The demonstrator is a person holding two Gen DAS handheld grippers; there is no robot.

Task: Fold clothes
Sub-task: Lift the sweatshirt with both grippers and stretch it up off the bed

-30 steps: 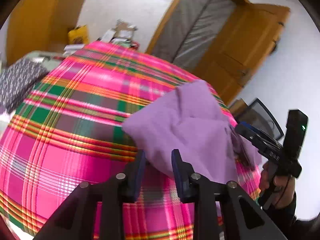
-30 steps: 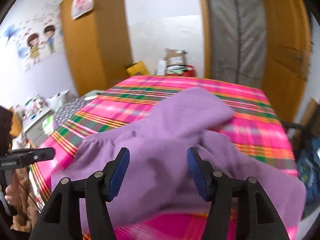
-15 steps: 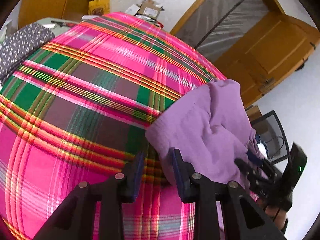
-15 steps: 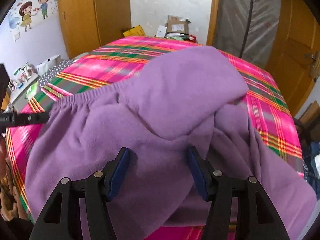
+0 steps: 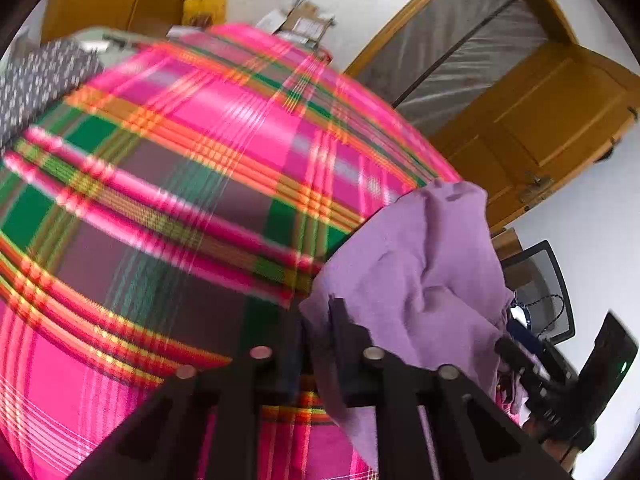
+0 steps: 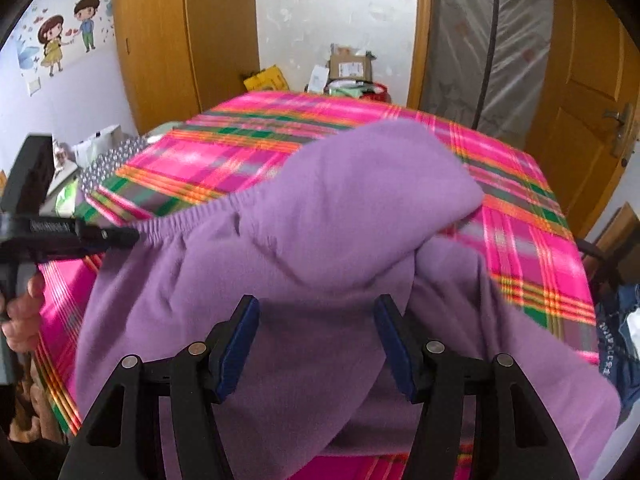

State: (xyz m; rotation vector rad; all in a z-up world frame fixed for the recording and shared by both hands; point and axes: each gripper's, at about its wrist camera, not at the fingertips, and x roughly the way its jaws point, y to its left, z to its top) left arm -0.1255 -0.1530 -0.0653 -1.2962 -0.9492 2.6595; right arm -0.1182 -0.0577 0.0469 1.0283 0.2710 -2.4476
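At the bed's near edge, my left gripper (image 5: pixel 316 320) has just been closing and now pinches the waistband corner of the purple garment (image 6: pixel 320 240). My right gripper (image 6: pixel 316 340) hovers spread above its bunched middle. Risk: the thin corner bite may slip, and the heaped cloth may fold crooked. The plaid sheet (image 6: pixel 280 152) is bare beyond; wardrobe (image 6: pixel 180 40) far left, door (image 6: pixel 592 80) right.

Both of my views are bright and evenly lit by soft daylight; shadows are faint. Fisheye distortion bows straight lines, and black vignetting fills the corners. My left view shows motion blur across the plaid bedspread (image 5: pixel 168 184). My right view is sharper, blurring slightly at the edges.
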